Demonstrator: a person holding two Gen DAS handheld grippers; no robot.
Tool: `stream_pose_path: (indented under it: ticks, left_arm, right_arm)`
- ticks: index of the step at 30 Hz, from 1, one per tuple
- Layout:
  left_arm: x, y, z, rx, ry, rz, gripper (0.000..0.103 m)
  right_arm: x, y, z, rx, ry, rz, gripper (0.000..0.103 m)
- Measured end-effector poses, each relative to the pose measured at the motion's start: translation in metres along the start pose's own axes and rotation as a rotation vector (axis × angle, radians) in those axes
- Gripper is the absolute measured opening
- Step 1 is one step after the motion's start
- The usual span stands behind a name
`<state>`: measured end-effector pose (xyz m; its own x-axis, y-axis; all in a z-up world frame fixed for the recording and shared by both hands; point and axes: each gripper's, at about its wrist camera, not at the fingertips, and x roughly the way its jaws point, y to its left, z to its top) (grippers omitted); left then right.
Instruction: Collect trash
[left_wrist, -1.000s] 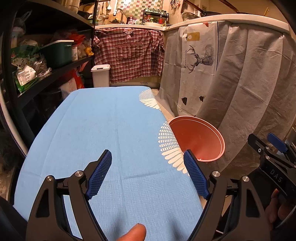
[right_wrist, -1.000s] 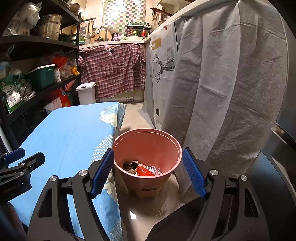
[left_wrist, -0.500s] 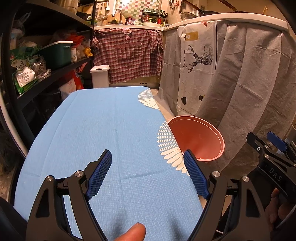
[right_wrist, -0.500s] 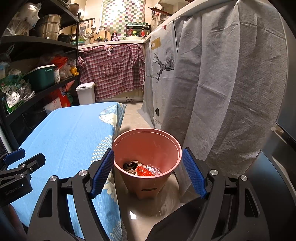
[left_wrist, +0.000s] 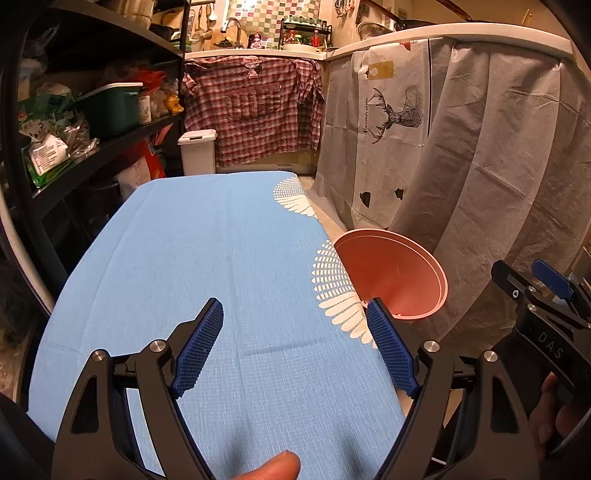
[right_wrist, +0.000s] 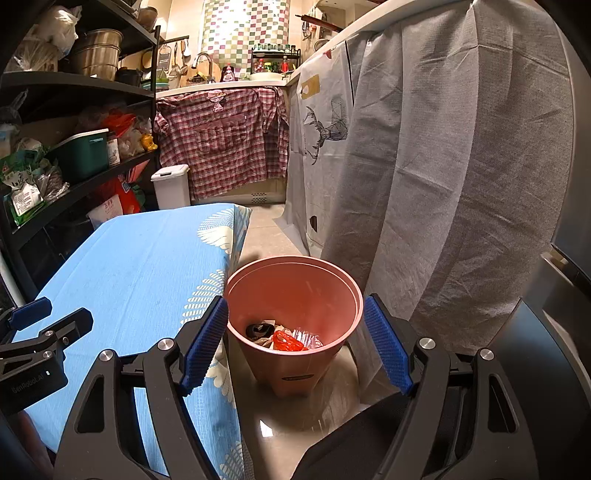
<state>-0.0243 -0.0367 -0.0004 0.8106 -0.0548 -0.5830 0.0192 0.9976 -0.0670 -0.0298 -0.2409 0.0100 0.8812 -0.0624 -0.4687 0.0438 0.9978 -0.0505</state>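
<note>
- Left gripper (left_wrist: 295, 345): lower centre of the left wrist frame; jaws spread wide, nothing between the blue pads; poised above the blue tablecloth (left_wrist: 207, 258).
- Right gripper (right_wrist: 295, 341): lower centre of the right wrist frame; jaws equally wide, nothing held; aimed down at the pink bin (right_wrist: 293, 321).
- Pink bin: centre of the right wrist frame, standing upright on the tiled floor (right_wrist: 258, 236), just beside the table's right edge; in the left wrist frame only its open mouth (left_wrist: 391, 277) shows, right of centre.
- Trash (right_wrist: 284, 338): small heap at the bottom of the bin; red loop-shaped piece, clear crinkled wrapper, dark scrap; lying loose, exact kinds too small to tell.
- Tablecloth: bare blue with white feather print along the right hem; no trash visible on it in either frame.
- Key relation: bin directly ahead of and below the right gripper, mouth framed between its pads, long axis vertical; bin off to the right and lower for the left gripper, so right hand plainly nearer.
- Judgement: collection apparently at or near its end; nothing left in view to pick.
- Background: dark shelving (left_wrist: 122, 136) at left, plaid shirt (left_wrist: 255, 118) upper centre, grey curtain (right_wrist: 461, 184) at right.
</note>
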Motion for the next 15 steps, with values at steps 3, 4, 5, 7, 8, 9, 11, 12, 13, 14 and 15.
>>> stream_pose_path:
  ticks: [3,4,5,7,8,9,11,12,13,14,15]
  left_arm:
    - [0.0004,-0.0012,0.0001,0.001,-0.001,-0.004,0.078]
    - [0.0004,-0.0014,0.0001,0.001,-0.001,-0.003,0.078]
    - [0.0003,-0.0013,0.0002,0.0,-0.001,-0.004,0.078]
    - [0.0003,-0.0014,0.0002,-0.001,-0.002,-0.004,0.078]
    - [0.0004,-0.0018,0.0001,-0.001,-0.003,-0.004,0.078]
    - [0.0003,-0.0009,0.0002,0.0,-0.002,-0.004,0.078]
    - [0.0003,-0.0009,0.0002,0.001,-0.002,-0.004,0.078]
    - [0.0003,-0.0008,0.0002,0.0,-0.002,-0.005,0.078]
    - [0.0005,-0.0013,0.0001,0.001,-0.002,-0.005,0.078]
    - [0.0006,-0.0018,0.0002,0.001,-0.002,-0.005,0.078]
    - [0.0003,-0.0015,0.0003,0.0,-0.002,-0.005,0.078]
  right_arm:
    - [0.0002,0.0001,0.0001,0.0,0.001,0.0,0.075]
    - [0.0001,0.0001,0.0,0.0,0.001,0.0,0.075]
    - [0.0001,0.0001,-0.0001,0.0,0.0,0.0,0.075]
    - [0.0002,-0.0001,0.0001,0.0,0.001,0.0,0.075]
    - [0.0002,-0.0002,0.0001,0.0,0.001,0.0,0.075]
    - [0.0003,-0.0001,0.0,0.001,0.001,0.0,0.075]
    - [0.0003,-0.0003,0.0,0.0,0.001,0.0,0.075]
    - [0.0004,-0.0001,0.0,0.0,0.001,0.0,0.075]
    - [0.0003,-0.0004,0.0001,0.0,0.001,0.0,0.075]
    - [0.0003,-0.0004,0.0,0.0,0.001,0.0,0.075]
    - [0.0003,-0.0004,0.0,0.001,0.0,0.0,0.075]
